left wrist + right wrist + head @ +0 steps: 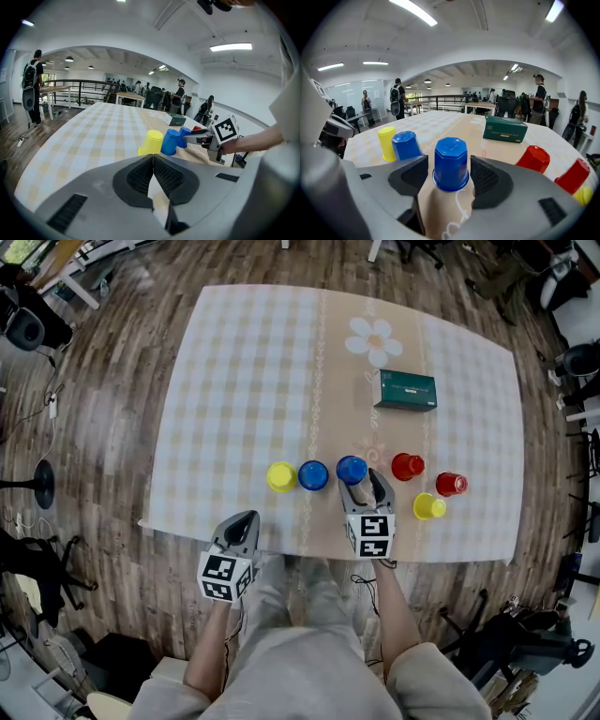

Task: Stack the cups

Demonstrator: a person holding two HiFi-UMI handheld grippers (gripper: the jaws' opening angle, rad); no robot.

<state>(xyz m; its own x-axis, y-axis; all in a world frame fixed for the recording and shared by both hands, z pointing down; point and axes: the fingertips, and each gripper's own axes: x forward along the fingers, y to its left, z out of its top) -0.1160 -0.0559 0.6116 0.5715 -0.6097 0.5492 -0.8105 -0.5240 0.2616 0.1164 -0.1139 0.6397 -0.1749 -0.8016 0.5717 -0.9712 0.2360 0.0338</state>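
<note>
In the head view, six cups are counted on the table (244, 381): two yellow cups (281, 476), two blue cups (313, 475), two red cups (407, 466). In the left gripper view, the left gripper (152, 158) is seen closed, empty. In the right gripper view, the right gripper (449, 169) is spread around one blue cup (451, 157), seemingly untouched.

Overhead plus low views, cups (313, 475) shared

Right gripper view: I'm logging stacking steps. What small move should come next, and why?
Probably close the right gripper: its fingers stand open on either side of the upside-down blue cup, seemingly not gripping it yet.
</note>
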